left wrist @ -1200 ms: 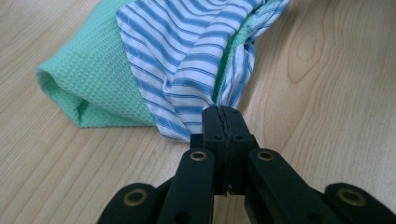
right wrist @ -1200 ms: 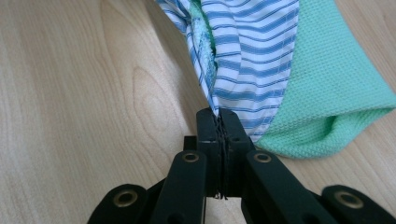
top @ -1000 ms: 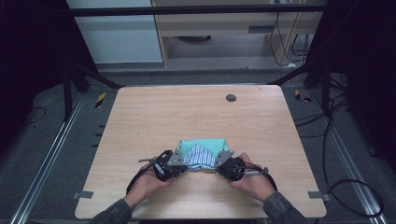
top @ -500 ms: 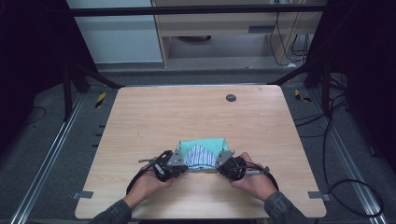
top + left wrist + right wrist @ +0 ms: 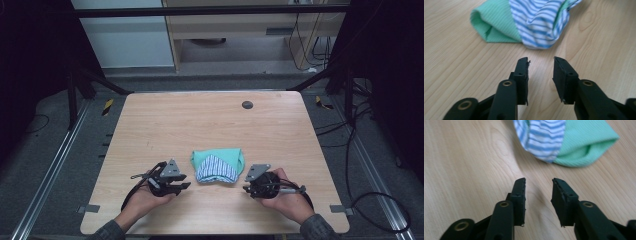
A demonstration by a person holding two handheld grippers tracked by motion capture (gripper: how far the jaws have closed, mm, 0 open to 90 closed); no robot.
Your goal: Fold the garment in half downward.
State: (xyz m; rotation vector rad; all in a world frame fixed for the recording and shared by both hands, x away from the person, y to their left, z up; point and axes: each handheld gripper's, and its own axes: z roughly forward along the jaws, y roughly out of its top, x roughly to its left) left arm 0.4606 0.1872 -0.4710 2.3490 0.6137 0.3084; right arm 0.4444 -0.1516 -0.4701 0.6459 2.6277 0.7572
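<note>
A folded cloth (image 5: 217, 165), mint green with a blue-and-white striped flap on top, lies on the wooden table near its front edge. My left gripper (image 5: 181, 186) rests in a hand to the cloth's left, open with nothing between its jaws. In the left gripper view the cloth (image 5: 529, 22) lies just beyond the gripper (image 5: 541, 61). My right gripper (image 5: 247, 187) sits to the cloth's right, also open and holding nothing. From the right gripper view the cloth (image 5: 564, 140) is ahead and slightly right of the gripper (image 5: 538, 182).
The wooden table (image 5: 210, 125) has a small dark round hole (image 5: 247, 104) near its back edge. Dark frame posts and cables surround the table, with a grey floor and a cabinet behind.
Both grippers have let go of the cloth and drawn apart and back towards the front edge. The cloth now lies folded alone between them.
</note>
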